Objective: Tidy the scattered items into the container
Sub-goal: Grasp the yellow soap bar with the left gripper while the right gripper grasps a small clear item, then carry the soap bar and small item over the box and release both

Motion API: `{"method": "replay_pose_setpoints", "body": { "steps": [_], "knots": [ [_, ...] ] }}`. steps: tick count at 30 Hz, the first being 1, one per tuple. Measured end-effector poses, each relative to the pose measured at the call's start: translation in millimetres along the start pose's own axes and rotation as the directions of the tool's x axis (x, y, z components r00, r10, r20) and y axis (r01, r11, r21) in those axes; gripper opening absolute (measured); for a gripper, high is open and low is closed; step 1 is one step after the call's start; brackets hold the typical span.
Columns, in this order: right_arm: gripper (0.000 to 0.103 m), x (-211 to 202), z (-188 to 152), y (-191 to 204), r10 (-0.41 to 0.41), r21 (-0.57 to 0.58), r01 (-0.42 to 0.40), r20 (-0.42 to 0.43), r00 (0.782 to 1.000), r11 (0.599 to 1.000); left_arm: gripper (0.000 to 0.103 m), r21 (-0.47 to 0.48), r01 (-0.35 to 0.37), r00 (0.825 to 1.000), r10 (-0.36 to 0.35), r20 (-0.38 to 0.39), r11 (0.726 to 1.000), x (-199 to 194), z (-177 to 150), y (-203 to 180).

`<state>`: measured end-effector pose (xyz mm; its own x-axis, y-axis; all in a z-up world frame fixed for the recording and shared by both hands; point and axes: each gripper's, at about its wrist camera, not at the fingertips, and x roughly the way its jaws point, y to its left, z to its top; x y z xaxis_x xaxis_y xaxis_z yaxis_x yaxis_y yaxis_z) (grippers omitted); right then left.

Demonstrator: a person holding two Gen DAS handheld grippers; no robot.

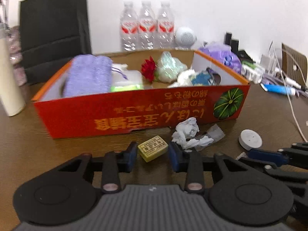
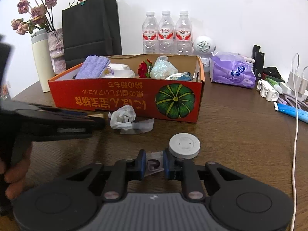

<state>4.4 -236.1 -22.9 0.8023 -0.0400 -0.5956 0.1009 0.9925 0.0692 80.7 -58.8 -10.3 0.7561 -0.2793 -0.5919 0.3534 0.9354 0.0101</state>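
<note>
Blue pads sit on the tips of your left gripper (image 1: 153, 155), and a small yellow block (image 1: 153, 150) lies between them on the brown table (image 1: 57, 148). The pads are right beside the block, one on each side. You cannot tell for sure if they press it yet.

Your right gripper (image 2: 154, 162) has its blue pads pinched on a small clear bag (image 2: 154, 164) with something dark inside. The bag lies flat on the table. Just beside the right pad sits a round white puck (image 2: 184, 146).

A little farther out lies a crumpled white tissue (image 1: 185, 132) on top of a clear wrapper (image 1: 213, 134). Both rest right in front of the red box (image 2: 125, 100), close to its wall.

The red box is open on top. It has a green pumpkin picture on its front. Inside it you can see a purple cloth (image 1: 89, 75), a red flower (image 1: 148, 68), and a crinkly pale green bag (image 1: 169, 67).

Behind the box stand three water bottles (image 2: 167, 32). A purple pack of tissues (image 2: 232, 70) sits to the right of the box.
</note>
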Motion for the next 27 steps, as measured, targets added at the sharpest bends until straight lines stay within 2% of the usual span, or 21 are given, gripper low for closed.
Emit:
{"method": "replay_pose_setpoints", "body": {
  "steps": [4, 8, 10, 13, 18, 23, 27],
  "knots": [
    [0.016, -16.1, -9.1, 5.7, 0.02, 0.017, -0.02, 0.003, 1.0, 1.0, 0.036, -0.07, -0.033, 0.999, 0.035, 0.032, 0.997, -48.9, -20.1, 12.6],
    [0.016, -47.4, -24.1, 18.2, 0.044, 0.039, -0.046, 0.047, 0.998, 0.998, 0.036, -0.105, -0.076, 0.994, 0.083, 0.068, 0.992, -101.4, -50.6, 14.6],
    [0.016, -65.8, -32.7, 27.4, 0.047, 0.041, -0.05, 0.077, 0.996, 0.998, 0.036, -0.112, -0.091, 0.991, 0.102, 0.092, 0.99, -123.4, -64.8, 12.4],
    [0.016, -91.7, -45.1, 43.3, 0.054, 0.037, -0.059, 0.126, 0.991, 0.998, 0.036, -0.083, -0.136, 0.976, 0.147, 0.158, 0.987, -151.8, -86.3, 2.6],
    [0.016, -135.9, -66.8, 69.0, 0.077, 0.016, -0.083, 0.232, 0.97, 0.996, 0.036, -0.156, -0.103, 0.975, 0.13, 0.179, 0.982, -189.0, -112.8, -2.6],
    [0.016, -168.6, -91.0, 90.0, 0.057, -0.009, -0.057, 0.311, 0.949, 0.998, 0.036, -0.16, -0.124, 0.948, 0.165, 0.272, 0.979, -225.6, -137.0, -10.2],
    [0.016, -182.0, -99.9, 93.7, 0.039, 0.01, -0.045, 0.343, 0.938, 0.999, 0.036, -0.147, -0.126, 0.929, 0.169, 0.328, 0.981, -239.8, -136.0, -12.7]
  ]
}}
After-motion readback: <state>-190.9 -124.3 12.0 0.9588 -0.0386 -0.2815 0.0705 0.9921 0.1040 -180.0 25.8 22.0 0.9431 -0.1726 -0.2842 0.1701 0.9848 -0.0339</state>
